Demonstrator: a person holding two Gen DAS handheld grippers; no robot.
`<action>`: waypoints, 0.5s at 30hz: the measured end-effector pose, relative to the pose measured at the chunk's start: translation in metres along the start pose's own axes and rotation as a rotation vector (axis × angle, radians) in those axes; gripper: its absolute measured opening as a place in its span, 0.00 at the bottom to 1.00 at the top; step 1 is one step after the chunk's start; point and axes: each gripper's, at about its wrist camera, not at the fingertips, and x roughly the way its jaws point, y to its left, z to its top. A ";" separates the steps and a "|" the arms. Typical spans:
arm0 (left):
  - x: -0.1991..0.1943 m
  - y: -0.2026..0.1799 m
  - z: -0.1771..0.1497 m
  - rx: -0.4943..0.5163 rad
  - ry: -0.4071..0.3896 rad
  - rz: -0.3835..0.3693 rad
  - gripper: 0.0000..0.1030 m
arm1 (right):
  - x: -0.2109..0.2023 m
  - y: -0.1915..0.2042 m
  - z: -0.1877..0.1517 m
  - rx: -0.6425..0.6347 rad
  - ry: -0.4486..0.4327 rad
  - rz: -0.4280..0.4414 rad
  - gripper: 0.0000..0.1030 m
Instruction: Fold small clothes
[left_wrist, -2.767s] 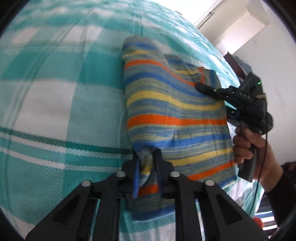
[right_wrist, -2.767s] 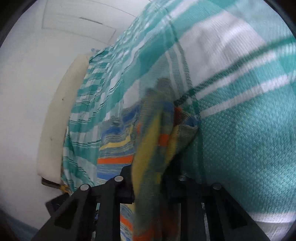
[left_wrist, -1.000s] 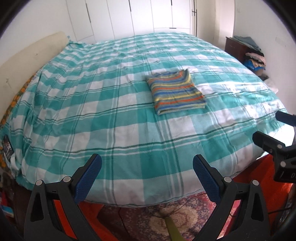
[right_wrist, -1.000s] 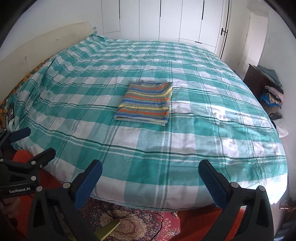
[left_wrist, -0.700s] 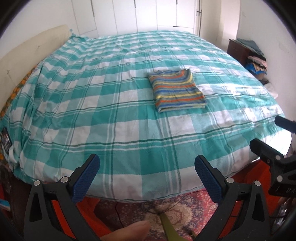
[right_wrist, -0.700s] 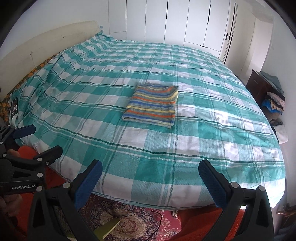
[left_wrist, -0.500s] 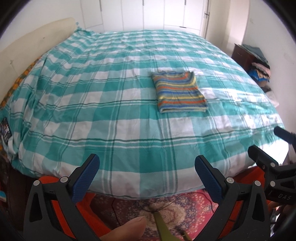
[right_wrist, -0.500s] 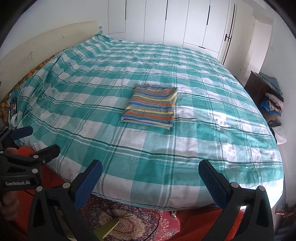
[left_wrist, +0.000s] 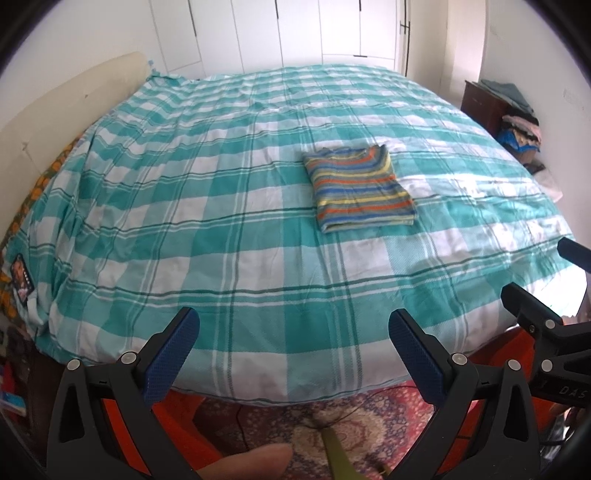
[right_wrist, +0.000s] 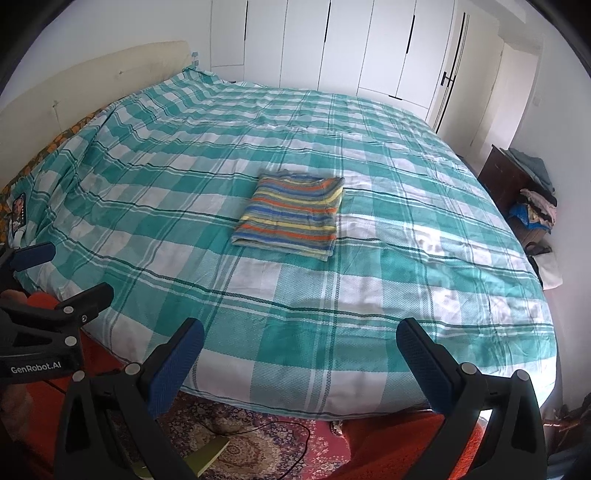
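Observation:
A striped garment (left_wrist: 360, 186) in blue, orange and yellow lies folded in a flat rectangle on the teal-and-white checked bed (left_wrist: 229, 229). It also shows in the right wrist view (right_wrist: 293, 214). My left gripper (left_wrist: 291, 350) is open and empty, held back over the bed's near edge, far from the garment. My right gripper (right_wrist: 301, 354) is open and empty too, also back at the near edge. Each gripper shows at the side of the other's view: the right gripper (left_wrist: 539, 291) and the left gripper (right_wrist: 55, 273).
A patterned red rug (right_wrist: 258, 443) with a cable lies on the floor below the bed edge. A dark cabinet with a pile of clothes (right_wrist: 532, 206) stands at the right. White wardrobe doors (right_wrist: 351, 48) line the far wall. A headboard (left_wrist: 55, 107) runs along the left.
Both grippers have let go of the garment, opened and pulled far back from it to the bed's near edge. The garment now lies folded alone on the bed.

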 end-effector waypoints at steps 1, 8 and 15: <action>0.000 0.000 0.001 -0.003 -0.002 -0.002 0.99 | -0.001 0.000 0.001 -0.001 -0.002 -0.005 1.00; 0.002 -0.001 0.002 -0.006 0.005 -0.011 0.99 | -0.001 -0.002 0.001 -0.003 0.002 -0.021 1.00; 0.002 -0.006 0.003 0.004 0.006 -0.012 0.99 | -0.001 -0.004 0.001 0.001 0.002 -0.025 1.00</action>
